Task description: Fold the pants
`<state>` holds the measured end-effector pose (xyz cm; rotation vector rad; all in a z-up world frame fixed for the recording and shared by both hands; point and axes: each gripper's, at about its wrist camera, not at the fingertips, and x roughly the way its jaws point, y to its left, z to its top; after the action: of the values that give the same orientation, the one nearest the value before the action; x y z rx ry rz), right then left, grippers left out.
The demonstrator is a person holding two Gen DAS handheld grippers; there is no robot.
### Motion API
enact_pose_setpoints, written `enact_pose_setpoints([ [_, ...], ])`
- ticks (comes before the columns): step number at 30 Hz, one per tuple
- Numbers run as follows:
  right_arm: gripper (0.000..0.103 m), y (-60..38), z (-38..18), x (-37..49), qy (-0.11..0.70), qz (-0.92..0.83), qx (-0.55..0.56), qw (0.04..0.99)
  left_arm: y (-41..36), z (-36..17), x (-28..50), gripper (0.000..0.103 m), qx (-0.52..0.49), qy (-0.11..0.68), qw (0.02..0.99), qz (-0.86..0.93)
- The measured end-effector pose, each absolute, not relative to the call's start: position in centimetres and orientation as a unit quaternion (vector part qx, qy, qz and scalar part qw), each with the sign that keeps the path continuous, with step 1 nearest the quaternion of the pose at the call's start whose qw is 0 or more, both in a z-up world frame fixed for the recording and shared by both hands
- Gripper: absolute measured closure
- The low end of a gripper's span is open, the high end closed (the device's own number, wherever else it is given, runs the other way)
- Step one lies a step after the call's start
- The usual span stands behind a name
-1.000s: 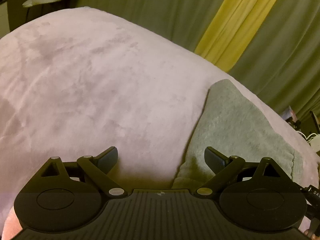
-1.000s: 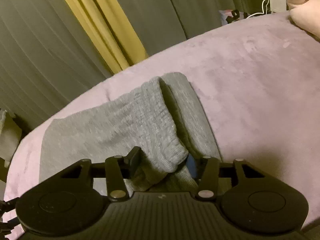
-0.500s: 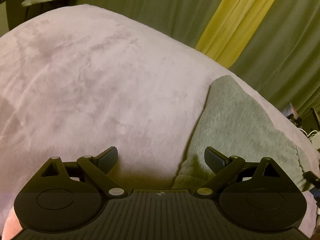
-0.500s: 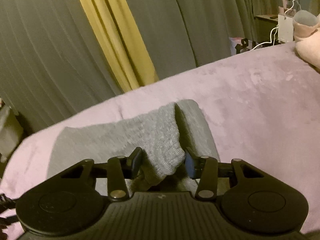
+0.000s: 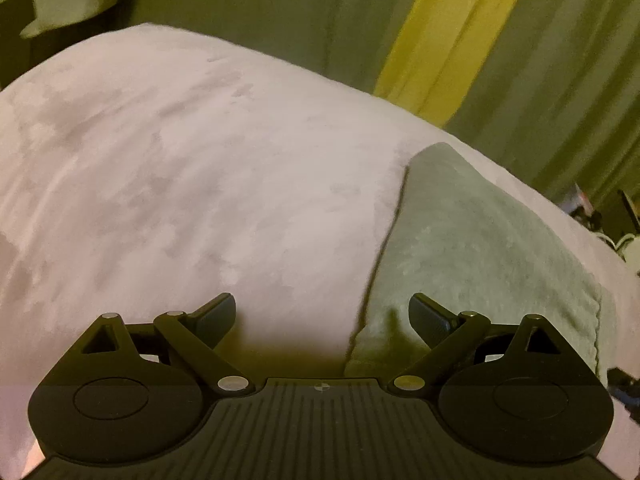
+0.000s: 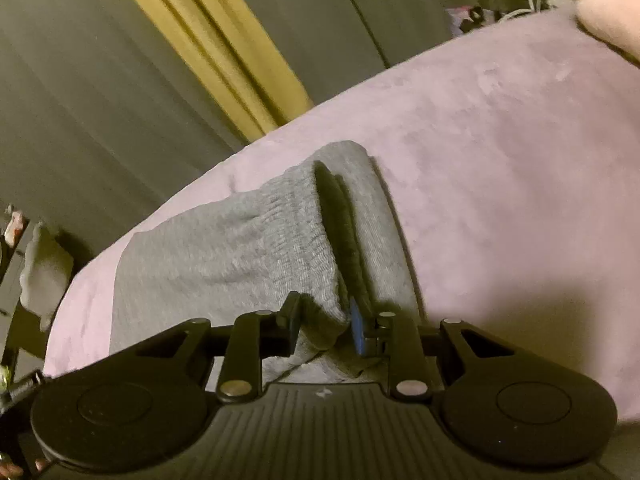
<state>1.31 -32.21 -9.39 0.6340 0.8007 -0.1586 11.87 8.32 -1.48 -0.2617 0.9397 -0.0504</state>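
Pants [image 6: 224, 248], grey knit, lie partly folded on the pink plush bedspread [image 6: 520, 160], and the fold is mid-step: the right gripper [image 6: 326, 322] has the ribbed waistband edge bunched between its fingers, jaws having just been closing and now pinched on the cloth, that corner lifted a little off the layer beneath. Over on the other side, the left gripper [image 5: 322, 316] hangs spread wide and holding nothing, its right-hand finger [image 5: 430, 318] over the near edge of the grey fabric, its other finger over bare bedspread. From the left wrist view the pants [image 5: 480, 248] run away toward the far right, flat and fairly smooth. By the look of it, the next move calls for carrying that pinched edge across the rest of the garment and laying it square, with the free gripper well placed to pin or take the near edge so the layers don't slide on the soft pile. Behind the bed, grey-green curtains [image 6: 100, 100] with a yellow panel [image 6: 208, 44]; a cluttered corner with cables at the far right, too blurred to name.
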Motion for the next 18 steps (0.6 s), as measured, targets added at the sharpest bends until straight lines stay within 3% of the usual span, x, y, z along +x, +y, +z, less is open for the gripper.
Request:
enact_pose_setpoints([
  [3,0.070,-31.9,-8.8,2.4,0.396,-0.082,0.263,0.876,7.6,-1.8,13.1,0.006,-0.118,0.459,0.879,-0.050],
  [5,0.046,-32.2,-8.6,2.7,0.401,-0.090,0.249,0.877,7.0,-2.2,14.0,0.006,-0.108,0.469,0.874,-0.070],
  [6,0.024,-32.5,-8.6,2.8,0.400,-0.092,0.249,0.877,6.6,-2.3,14.2,0.006,-0.103,0.471,0.873,-0.076],
  [7,0.011,-32.9,-8.6,3.0,0.398,-0.090,0.254,0.877,6.3,-2.5,14.6,0.006,-0.098,0.474,0.871,-0.084],
  [11,0.005,-35.3,-9.9,3.9,0.405,-0.046,0.308,0.860,4.9,-3.5,16.6,0.003,-0.079,0.486,0.861,-0.126],
  [18,0.005,-38.6,-14.6,6.9,0.431,0.005,0.383,0.817,1.4,-5.7,20.0,0.003,-0.007,0.517,0.829,-0.212],
])
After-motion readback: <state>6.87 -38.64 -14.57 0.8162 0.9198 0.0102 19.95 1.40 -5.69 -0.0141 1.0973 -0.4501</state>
